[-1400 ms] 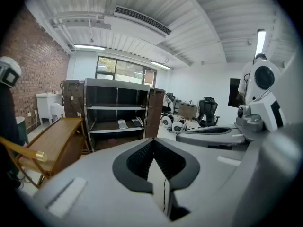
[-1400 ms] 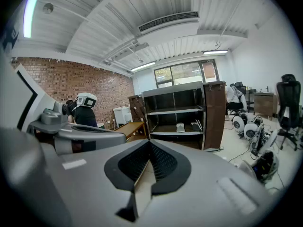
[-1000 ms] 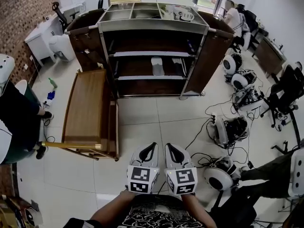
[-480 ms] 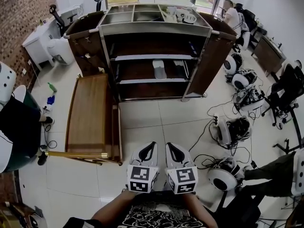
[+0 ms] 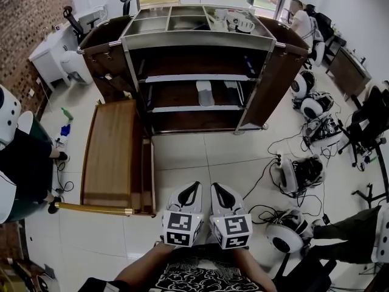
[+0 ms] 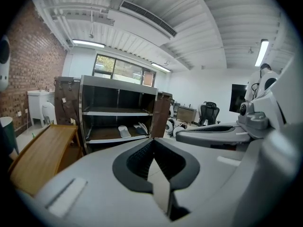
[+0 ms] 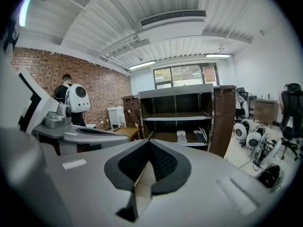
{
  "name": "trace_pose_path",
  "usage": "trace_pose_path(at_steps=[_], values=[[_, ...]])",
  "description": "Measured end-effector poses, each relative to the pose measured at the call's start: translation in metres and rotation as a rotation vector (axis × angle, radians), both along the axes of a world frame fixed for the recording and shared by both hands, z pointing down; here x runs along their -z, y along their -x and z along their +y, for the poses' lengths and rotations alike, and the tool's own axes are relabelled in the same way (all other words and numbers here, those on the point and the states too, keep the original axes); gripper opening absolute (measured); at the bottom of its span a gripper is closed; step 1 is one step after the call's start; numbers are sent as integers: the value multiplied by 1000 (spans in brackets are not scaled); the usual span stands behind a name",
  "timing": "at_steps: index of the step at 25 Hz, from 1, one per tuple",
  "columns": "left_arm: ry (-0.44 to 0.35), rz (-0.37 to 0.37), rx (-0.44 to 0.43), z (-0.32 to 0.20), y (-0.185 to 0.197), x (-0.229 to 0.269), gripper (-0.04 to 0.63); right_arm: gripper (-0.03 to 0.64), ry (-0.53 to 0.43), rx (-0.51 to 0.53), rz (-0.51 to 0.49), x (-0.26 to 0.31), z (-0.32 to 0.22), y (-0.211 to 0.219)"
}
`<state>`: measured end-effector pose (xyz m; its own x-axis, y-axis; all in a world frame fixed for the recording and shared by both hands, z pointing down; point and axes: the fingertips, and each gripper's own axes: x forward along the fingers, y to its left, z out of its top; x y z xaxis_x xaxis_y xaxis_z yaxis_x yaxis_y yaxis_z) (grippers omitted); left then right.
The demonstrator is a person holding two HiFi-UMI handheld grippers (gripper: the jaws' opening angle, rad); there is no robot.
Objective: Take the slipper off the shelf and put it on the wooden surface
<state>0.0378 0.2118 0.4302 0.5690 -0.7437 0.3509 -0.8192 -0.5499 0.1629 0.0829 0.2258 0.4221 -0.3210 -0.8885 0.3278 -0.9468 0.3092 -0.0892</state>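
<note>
A light grey slipper [image 5: 205, 93] lies on the middle board of the metal and wood shelf [image 5: 197, 38], with a darker slipper [image 5: 233, 90] to its right. The same light slipper [image 6: 123, 131] [image 7: 182, 136] shows far ahead in both gripper views. The wooden surface [image 5: 114, 154] stands left of the shelf, on the floor side. My left gripper [image 5: 195, 185] and right gripper [image 5: 214, 186] are side by side near my body, both shut and holding nothing, well short of the shelf.
White round robots [image 5: 285, 236] and black cables [image 5: 267, 163] lie on the tiled floor to the right. Office chairs [image 5: 368, 120] stand at the far right. A person in dark clothes [image 5: 18, 163] is at the left. Mugs [image 5: 240, 22] sit on the shelf top.
The shelf and the wooden surface have slid lower and a little closer in the head view. Both grippers keep their place, still shut side by side.
</note>
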Motion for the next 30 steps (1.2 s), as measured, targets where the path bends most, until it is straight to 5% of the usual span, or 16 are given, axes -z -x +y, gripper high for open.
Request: trace_pose_path(at_steps=[12, 30], values=[[-39, -33, 58, -110, -54, 6, 5, 2, -30, 78, -36, 1, -118, -50], [-4, -75, 172, -202, -122, -3, 6, 2, -17, 211, -71, -4, -216, -119]])
